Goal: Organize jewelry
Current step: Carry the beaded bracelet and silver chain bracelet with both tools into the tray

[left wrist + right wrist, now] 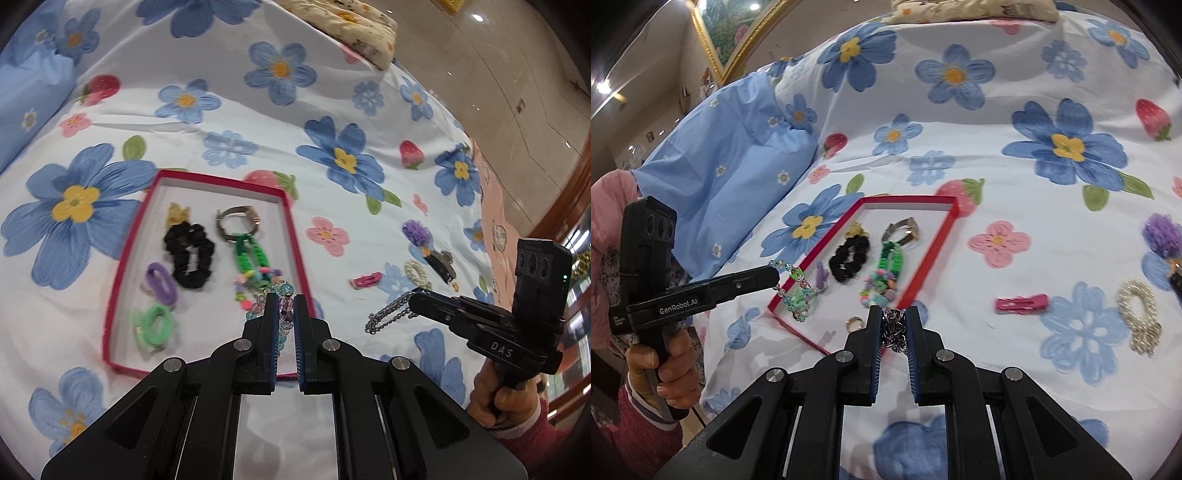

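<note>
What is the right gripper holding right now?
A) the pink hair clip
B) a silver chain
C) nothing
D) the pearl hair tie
B: the right gripper has its jaws shut on the silver chain, while the pink hair clip and pearl hair tie lie apart on the bedsheet.

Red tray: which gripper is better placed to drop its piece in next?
Left. The left gripper already holds the beaded bracelet over the red tray. The right gripper grips the silver chain just outside the tray's near edge.
</note>
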Tool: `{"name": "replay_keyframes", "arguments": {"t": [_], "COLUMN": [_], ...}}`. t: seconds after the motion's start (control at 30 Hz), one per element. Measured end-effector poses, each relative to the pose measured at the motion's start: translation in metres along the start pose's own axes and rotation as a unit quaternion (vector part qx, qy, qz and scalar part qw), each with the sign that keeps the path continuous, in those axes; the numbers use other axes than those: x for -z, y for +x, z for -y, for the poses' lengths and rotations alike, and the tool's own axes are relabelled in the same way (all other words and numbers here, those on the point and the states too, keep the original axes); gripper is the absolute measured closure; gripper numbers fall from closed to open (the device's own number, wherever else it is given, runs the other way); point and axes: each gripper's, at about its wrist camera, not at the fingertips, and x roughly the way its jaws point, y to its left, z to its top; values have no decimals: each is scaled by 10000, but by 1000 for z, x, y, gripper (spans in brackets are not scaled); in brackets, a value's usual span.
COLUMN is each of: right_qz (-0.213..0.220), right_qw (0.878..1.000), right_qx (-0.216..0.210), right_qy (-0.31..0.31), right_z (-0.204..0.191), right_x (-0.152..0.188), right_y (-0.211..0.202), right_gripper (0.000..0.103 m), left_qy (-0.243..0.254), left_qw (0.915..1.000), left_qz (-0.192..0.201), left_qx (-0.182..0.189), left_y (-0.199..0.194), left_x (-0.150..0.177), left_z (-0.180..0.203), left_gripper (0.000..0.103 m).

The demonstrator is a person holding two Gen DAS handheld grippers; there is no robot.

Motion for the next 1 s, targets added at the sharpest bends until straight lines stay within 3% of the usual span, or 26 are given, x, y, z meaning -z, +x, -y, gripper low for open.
{"name": "replay_keyframes", "arguments": {"t": [0.67, 1.0], "right_qz": [-402, -761], "right_qw": [9968, 9958], "right_qx": [-503, -334], "right_qy": [-464, -389], "right_z": [-67, -59], "right_x": [-8, 0], "right_y": [75, 118], "right_gripper": [91, 91], "left_qy": [-513, -692], "left_qw": [9984, 9960], "left_qz": [-162, -434], "left_qx": [-171, -367], "left_y": [7, 32], "left_x": [17, 24], "left_z": [-56, -84], "left_gripper": [97, 97]}}
